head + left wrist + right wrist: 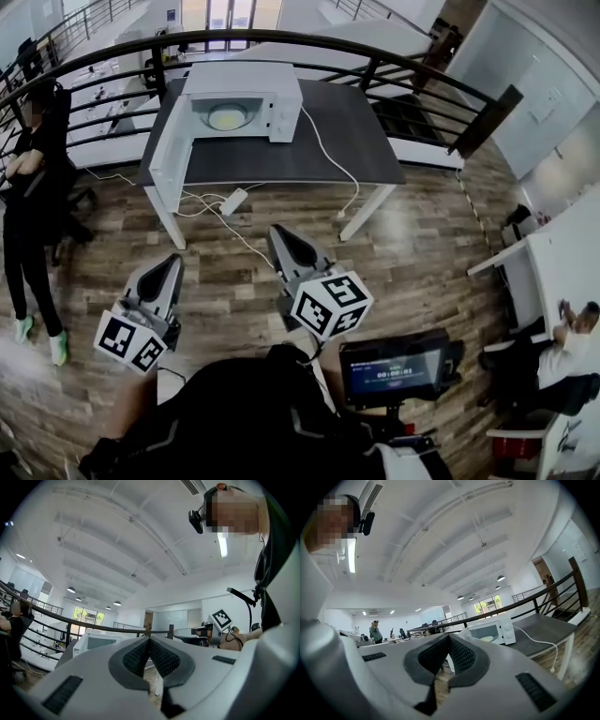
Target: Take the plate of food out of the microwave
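A white microwave (246, 101) stands on a dark table (347, 141), its door (169, 155) swung open to the left. Inside it lies a plate of yellowish food (228, 116). Both grippers hang over the wooden floor, well short of the table. My left gripper (174, 265) is shut and holds nothing; its own view shows the jaws (149, 639) pressed together and the microwave (101, 641) far behind them. My right gripper (280, 234) is also shut and empty. In the right gripper view the jaws (449, 637) meet, with the microwave (492, 630) and plate (487, 638) beyond.
A power strip (232, 201) and white cables lie on the floor in front of the table. A curved black railing (394, 61) runs behind the table. One person (33, 187) stands at the left, another sits at the right (572, 337). A small screen (394, 370) is near my body.
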Available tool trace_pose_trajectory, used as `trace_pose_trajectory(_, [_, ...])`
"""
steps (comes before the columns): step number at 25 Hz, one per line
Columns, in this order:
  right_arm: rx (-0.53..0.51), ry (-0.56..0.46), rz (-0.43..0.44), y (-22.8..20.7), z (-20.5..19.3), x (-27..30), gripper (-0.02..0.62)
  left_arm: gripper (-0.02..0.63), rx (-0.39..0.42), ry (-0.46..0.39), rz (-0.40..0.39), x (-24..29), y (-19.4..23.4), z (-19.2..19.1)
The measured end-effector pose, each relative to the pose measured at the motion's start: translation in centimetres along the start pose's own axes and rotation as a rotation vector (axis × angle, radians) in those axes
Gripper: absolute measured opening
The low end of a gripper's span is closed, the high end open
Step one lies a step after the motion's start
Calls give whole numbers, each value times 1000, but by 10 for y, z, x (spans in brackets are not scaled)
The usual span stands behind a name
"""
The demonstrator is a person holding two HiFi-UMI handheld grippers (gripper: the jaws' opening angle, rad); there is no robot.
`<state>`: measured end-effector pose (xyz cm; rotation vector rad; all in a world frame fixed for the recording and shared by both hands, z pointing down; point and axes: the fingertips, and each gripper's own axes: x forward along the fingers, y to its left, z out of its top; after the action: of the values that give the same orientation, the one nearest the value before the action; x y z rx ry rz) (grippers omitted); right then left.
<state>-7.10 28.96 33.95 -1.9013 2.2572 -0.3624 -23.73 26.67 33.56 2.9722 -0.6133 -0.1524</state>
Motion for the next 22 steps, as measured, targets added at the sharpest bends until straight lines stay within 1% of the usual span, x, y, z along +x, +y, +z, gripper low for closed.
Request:
trace_pose_trajectory(4, [-1,5,-3,-3,-2,14,2,3,-14,-3,-10,8,12,-2])
trace_pose_trajectory(7, [-9,-2,13,-17,-2,29,2,3,-10,-3,-4,27,23,-9])
trace_pose_trajectory(13, [9,-5,39,-82,11,68,2,3,-3,0,31,94,43,-14])
trace_pose_trajectory(16, [1,-12,67,-114,22,87,2,2,15,5,44,131,49,-13])
trace_pose_trajectory(22, [-11,5,107,-171,39,128,2,3,21,10,84,199,69,-18])
